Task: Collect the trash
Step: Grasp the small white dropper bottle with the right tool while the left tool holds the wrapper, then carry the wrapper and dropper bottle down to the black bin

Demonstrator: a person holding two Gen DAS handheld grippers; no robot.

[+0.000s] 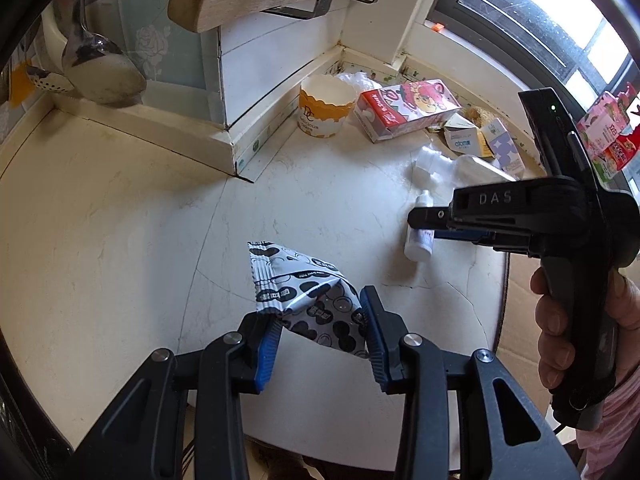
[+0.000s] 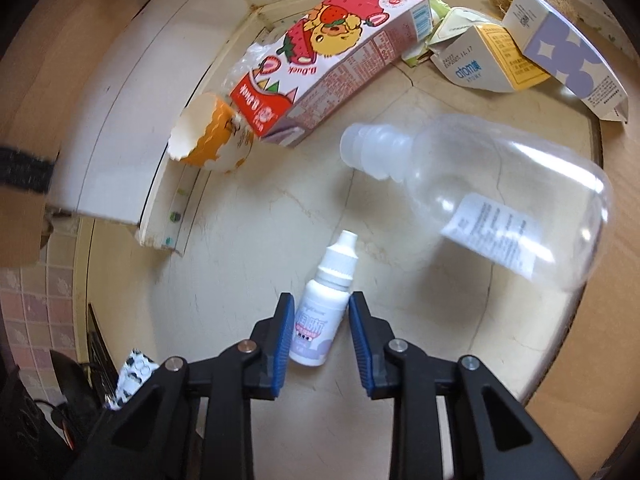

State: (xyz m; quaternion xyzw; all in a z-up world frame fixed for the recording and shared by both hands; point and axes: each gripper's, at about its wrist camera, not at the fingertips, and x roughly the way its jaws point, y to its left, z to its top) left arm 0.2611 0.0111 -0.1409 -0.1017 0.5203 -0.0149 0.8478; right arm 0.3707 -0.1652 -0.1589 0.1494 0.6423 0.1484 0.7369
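My left gripper (image 1: 320,322) is open around a crumpled black-and-white snack wrapper (image 1: 304,292) lying on the cream countertop (image 1: 120,240); the blue pads flank it, the right pad touching it. My right gripper (image 2: 318,336) is open around a small white dropper bottle (image 2: 322,316) lying on the counter; the pads stand on either side with small gaps. From the left wrist view the right gripper (image 1: 424,220) reaches in over the same dropper bottle (image 1: 418,236).
A clear plastic bottle (image 2: 480,192) lies to the right. A strawberry carton (image 2: 332,56), orange paper cup (image 2: 208,140) and small cartons (image 2: 520,52) sit at the back by the wall. A cardboard box (image 1: 520,308) is beyond the counter's right edge.
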